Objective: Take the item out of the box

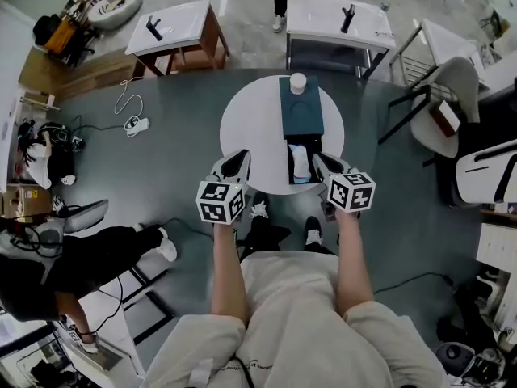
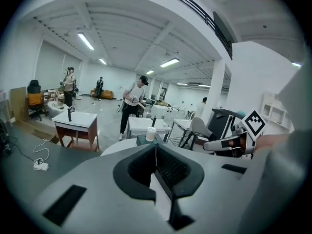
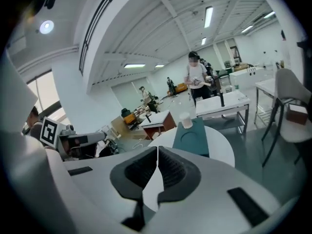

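Observation:
A dark teal box [image 1: 301, 107] lies on the round white table [image 1: 246, 124], with a white cup [image 1: 298, 82] standing on its far end. Its near part is open and holds a pale white-and-blue item [image 1: 300, 165]. My left gripper [image 1: 245, 157] hovers over the table left of the open part, jaws shut and empty. Just right of that opening, my right gripper [image 1: 317, 161] is also shut on nothing. The left gripper view shows its closed tips [image 2: 156, 147], the cup [image 2: 151, 133] and the right gripper [image 2: 229, 143]. The right gripper view shows its closed tips [image 3: 158, 150], the box [image 3: 192, 136] and the cup [image 3: 185, 119].
Two white tables [image 1: 174, 24] [image 1: 339, 18] stand beyond the round one. A grey chair [image 1: 448, 103] is at the right. Cables and a power strip [image 1: 133, 124] lie on the floor at the left. A person's legs [image 1: 105, 253] stretch out at lower left.

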Demonstrator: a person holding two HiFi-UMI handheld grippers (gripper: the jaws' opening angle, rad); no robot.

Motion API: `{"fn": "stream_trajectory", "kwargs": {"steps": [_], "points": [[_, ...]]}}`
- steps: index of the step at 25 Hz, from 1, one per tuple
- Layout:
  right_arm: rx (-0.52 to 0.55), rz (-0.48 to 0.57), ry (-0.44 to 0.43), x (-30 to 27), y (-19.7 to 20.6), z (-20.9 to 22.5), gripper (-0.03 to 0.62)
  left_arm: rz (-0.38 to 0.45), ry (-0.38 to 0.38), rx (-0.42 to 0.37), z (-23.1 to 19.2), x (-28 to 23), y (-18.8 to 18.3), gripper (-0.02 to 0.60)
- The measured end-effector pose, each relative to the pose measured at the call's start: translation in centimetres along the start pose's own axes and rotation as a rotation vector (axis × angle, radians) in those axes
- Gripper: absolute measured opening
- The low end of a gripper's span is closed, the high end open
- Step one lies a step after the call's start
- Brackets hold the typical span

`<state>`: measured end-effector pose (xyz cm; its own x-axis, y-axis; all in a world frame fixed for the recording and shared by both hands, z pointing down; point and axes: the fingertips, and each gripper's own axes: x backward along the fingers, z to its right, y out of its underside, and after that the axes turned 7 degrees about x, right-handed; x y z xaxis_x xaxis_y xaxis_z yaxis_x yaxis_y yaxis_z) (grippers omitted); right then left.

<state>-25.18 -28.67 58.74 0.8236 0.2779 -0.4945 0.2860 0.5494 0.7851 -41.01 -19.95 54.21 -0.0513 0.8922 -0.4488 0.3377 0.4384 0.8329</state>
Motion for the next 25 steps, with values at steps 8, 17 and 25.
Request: {"fn": "stream_trajectory", "kwargs": {"steps": [8, 17, 25], "points": [[-0.171, 0.091, 0.248, -3.6, -0.2, 2.5, 0.035, -0.128, 0.226, -0.077, -5.4, -6.2, -1.4, 0.023], [-0.174, -0.078, 0.32, -7.1, 6.2, 2.1, 0.035, -0.282, 0.418, -0.165, -4.7, -12.9, 3.1, 0.023], [-0.148, -0.185, 0.331, -9.9, 9.8, 5.4, 0.045, -0.341, 0.455, -0.126, -3.9, -15.3, 6.4, 0.023]]}}
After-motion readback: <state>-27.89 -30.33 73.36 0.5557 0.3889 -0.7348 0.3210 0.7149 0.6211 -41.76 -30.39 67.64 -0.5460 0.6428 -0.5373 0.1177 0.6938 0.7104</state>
